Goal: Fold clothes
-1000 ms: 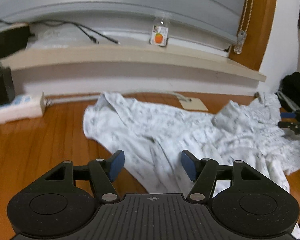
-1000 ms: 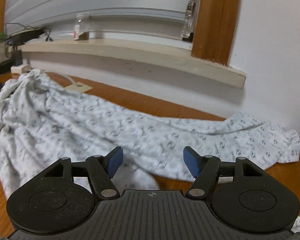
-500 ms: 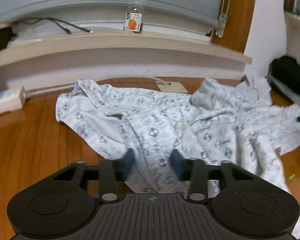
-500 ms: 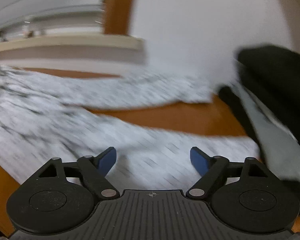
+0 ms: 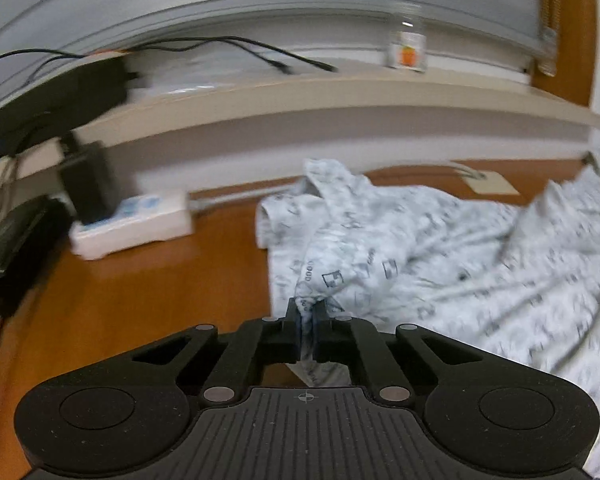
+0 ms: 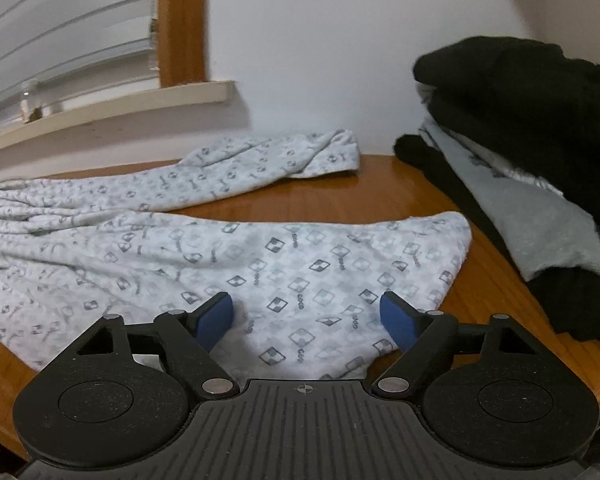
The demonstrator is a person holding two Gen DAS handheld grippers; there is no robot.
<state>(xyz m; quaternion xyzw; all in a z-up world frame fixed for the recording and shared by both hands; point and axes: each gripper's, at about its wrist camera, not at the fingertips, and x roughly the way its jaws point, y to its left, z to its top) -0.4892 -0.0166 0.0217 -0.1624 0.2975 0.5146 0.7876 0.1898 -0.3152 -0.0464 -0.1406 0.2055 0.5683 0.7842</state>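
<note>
One garment edge apparently pinched in left gripper.

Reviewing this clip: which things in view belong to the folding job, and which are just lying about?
Part of the job:
- patterned white garment, spread on the wooden table
- left gripper, shut on a fold of it
- right gripper, fingers apart over the cloth, closing

Lying about:
- pile of dark clothes
- white power strip
- small jar on the sill
- paper tag
</note>
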